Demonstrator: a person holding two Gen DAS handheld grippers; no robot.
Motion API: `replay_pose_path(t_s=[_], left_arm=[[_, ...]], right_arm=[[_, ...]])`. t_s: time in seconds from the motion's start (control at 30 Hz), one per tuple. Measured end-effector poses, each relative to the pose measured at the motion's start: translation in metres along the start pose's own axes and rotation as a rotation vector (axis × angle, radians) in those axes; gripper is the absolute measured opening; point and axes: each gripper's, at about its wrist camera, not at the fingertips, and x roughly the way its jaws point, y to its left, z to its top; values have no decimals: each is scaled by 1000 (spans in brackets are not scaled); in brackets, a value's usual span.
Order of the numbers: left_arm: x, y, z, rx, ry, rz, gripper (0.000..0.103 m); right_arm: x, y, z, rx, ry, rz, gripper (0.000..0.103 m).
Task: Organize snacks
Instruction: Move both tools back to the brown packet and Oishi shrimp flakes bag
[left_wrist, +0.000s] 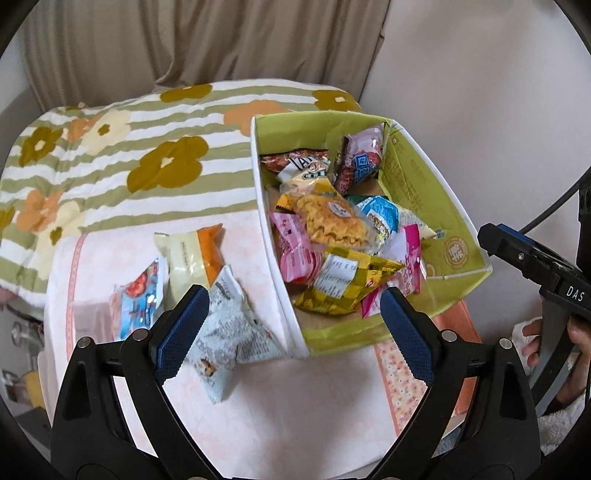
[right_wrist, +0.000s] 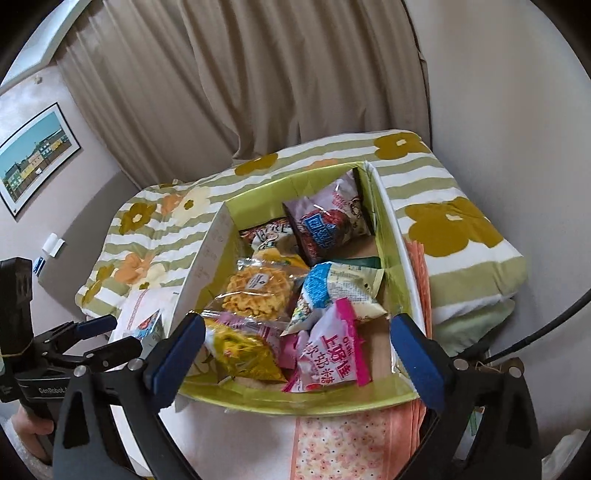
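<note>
The green cardboard box with white rim (left_wrist: 458, 236) holds a heap of snack packets (right_wrist: 266, 295). Just beside its left wall, three packets lie on the pale pink cloth (left_wrist: 295, 406): a grey-white one (left_wrist: 229, 332) touching the wall, a cream-and-orange one (left_wrist: 192, 258), and a blue-red one (left_wrist: 136, 299). The left gripper (left_wrist: 291, 317) is spread wide and empty over that wall; the right gripper (right_wrist: 295, 350), also spread and empty, hangs over the box's near edge.

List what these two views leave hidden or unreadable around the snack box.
- Box floor: both views, covered by piled packets.
- Snacks at the bottom of the pile: hidden under the waffle packet and pink packet.
- Blue-and-red packet outside the box: right wrist view shows only a corner behind the box wall.
- Grey-white packet: left wrist view, partly behind the left gripper; its print is too small to read.
</note>
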Motion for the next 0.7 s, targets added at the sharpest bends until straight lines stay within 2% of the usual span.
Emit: replay_pose_path(t_s=[0.2, 0.33, 0.43, 0.53, 0.7], left_arm=[[-25, 7, -19, -28, -37, 36, 93], [-49, 21, -33, -44, -71, 99, 93], [-63, 41, -44, -70, -71, 159, 93], [-75, 60, -52, -105, -75, 178, 93], [-88, 104, -62, -168, -77, 253, 93]], right_arm=[[-8, 13, -1, -30, -3, 48, 100], [-12, 26, -1, -80, -13, 80, 100], [-13, 38, -1, -109, -14, 98, 100], [-13, 52, -2, -122, -2, 127, 100], [-8, 87, -6, -186, 6, 141, 100]])
